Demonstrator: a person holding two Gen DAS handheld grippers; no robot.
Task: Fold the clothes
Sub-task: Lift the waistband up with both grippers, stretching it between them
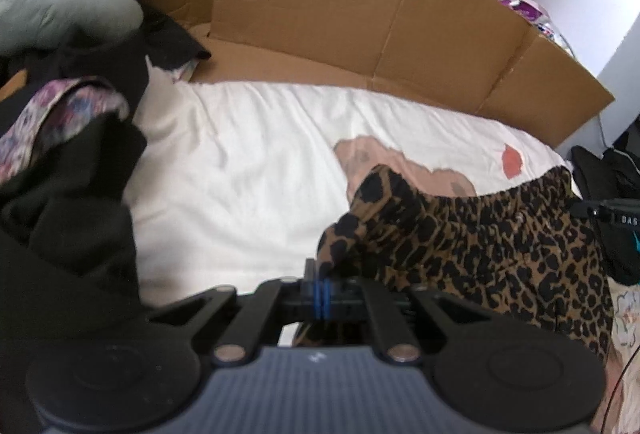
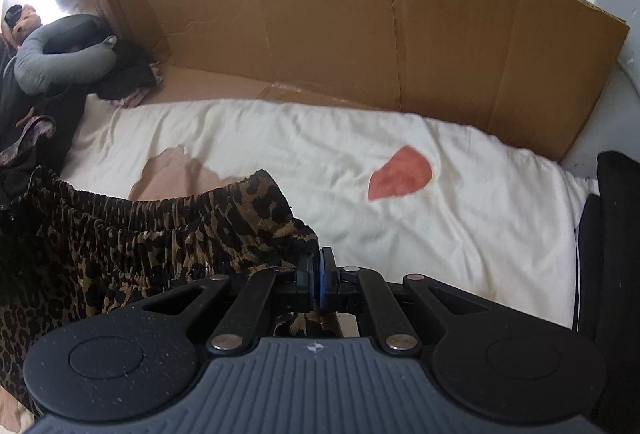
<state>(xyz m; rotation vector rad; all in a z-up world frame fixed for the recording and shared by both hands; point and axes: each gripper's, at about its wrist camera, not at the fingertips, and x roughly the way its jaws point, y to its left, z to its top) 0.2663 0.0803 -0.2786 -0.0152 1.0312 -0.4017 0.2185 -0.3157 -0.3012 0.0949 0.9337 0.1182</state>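
A leopard-print garment point(image 1: 480, 246) with an elastic waistband hangs stretched over the white bed sheet point(image 1: 248, 169). My left gripper point(image 1: 322, 284) is shut on the garment's left corner, which bunches up just above the blue pads. In the right wrist view the same garment point(image 2: 160, 234) spreads to the left, and my right gripper point(image 2: 320, 274) is shut on its right waistband corner. The other gripper's black body point(image 1: 616, 230) shows at the right edge of the left wrist view. The garment's lower part is hidden below both grippers.
A pile of dark and floral clothes point(image 1: 64, 161) lies at the left, with a grey neck pillow point(image 1: 56, 13) behind it. Flattened cardboard point(image 1: 340, 17) stands along the bed's far side. The sheet carries a pink patch point(image 2: 400, 173). A black object point(image 2: 616, 254) sits at the right.
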